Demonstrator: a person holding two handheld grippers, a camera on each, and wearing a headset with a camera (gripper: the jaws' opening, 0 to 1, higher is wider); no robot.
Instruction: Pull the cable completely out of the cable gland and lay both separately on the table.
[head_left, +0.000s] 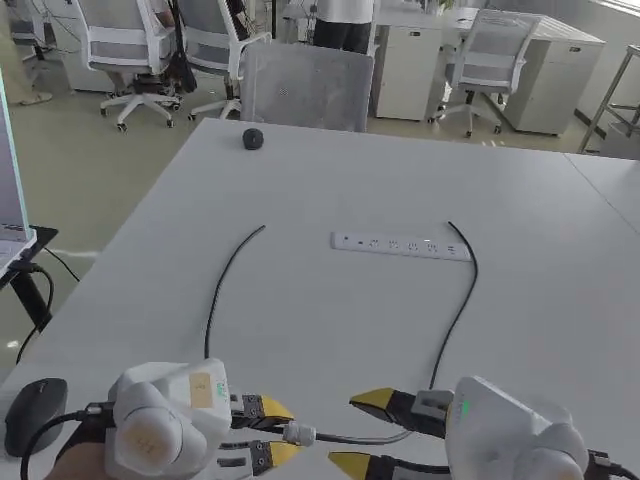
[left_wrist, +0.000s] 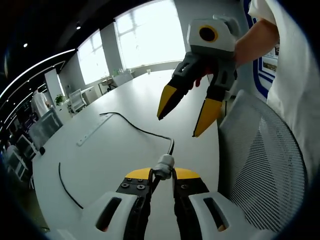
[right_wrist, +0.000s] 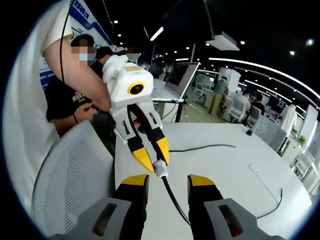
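L gripper (head_left: 285, 432) jaws pinch the small rigid cable gland (head_left: 297, 434), light, prob slick. R gripper (head_left: 345, 430) jaws wide astride the thin bendy cable (head_left: 458, 318); best grip just beside gland

The pale cable gland (head_left: 297, 434), pinched in the left tongs (head_left: 285, 431), has the black cable (head_left: 456, 322) threaded through it.

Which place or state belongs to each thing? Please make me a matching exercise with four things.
1 cable gland
2 right gripper
3 power strip
4 small black round object

A near the table's far edge
B open
C clamped in the left gripper
D flat, mid-table

Pairs: 1-C, 2-B, 3-D, 4-A.
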